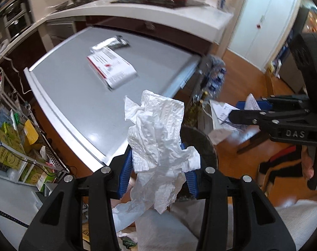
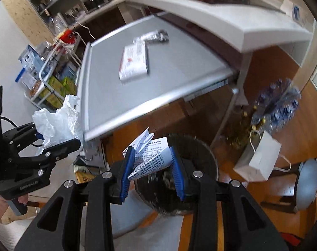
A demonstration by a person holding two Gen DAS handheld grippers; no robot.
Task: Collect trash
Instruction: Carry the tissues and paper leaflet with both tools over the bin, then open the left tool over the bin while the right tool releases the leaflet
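Left gripper (image 1: 157,163) fingers clamp a crumpled white paper towel (image 1: 158,138), held w/ the black bin (image 1: 202,138) rim at 3 o'clock. Right gripper (image 2: 153,165) fingers pinch folded printed paper (image 2: 152,156) over the bin. On the grey table (image 1: 79,96) at 11 o'clock: leaflet (image 1: 113,67), foil wrapper (image 1: 112,44).

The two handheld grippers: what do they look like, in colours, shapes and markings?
Both the left gripper and the right gripper have black plastic linkage arms with silver round rivets and ribbed blue finger pads. The right gripper's body bears raised letters "DAS" and a green light.
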